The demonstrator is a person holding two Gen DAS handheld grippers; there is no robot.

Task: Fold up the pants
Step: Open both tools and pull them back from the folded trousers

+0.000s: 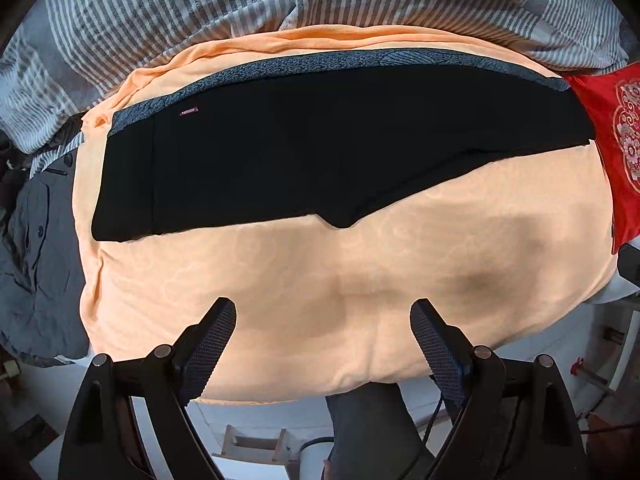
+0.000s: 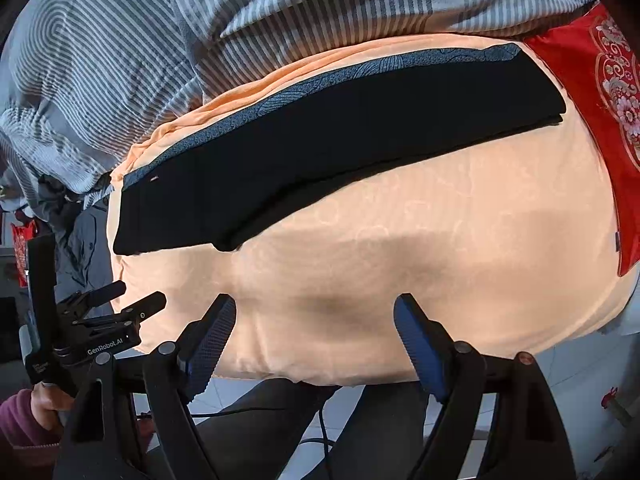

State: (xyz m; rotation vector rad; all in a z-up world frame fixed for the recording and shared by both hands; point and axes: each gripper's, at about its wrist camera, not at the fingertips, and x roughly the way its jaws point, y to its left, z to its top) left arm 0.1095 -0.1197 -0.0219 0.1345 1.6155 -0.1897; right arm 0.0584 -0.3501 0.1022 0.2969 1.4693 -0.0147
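Black pants lie flat across the far half of an orange bed cover, folded lengthwise leg on leg, waistband at the left, leg ends at the right. A blue patterned inner lining shows along their far edge. They also show in the right wrist view. My left gripper is open and empty, held above the near part of the cover, well short of the pants. My right gripper is open and empty, likewise near the front edge. The left gripper also shows at the left of the right wrist view.
A striped grey and white duvet is bunched behind the cover. A red embroidered pillow lies at the right end. A grey garment lies at the left. The person's legs and a floor cable are below the bed edge.
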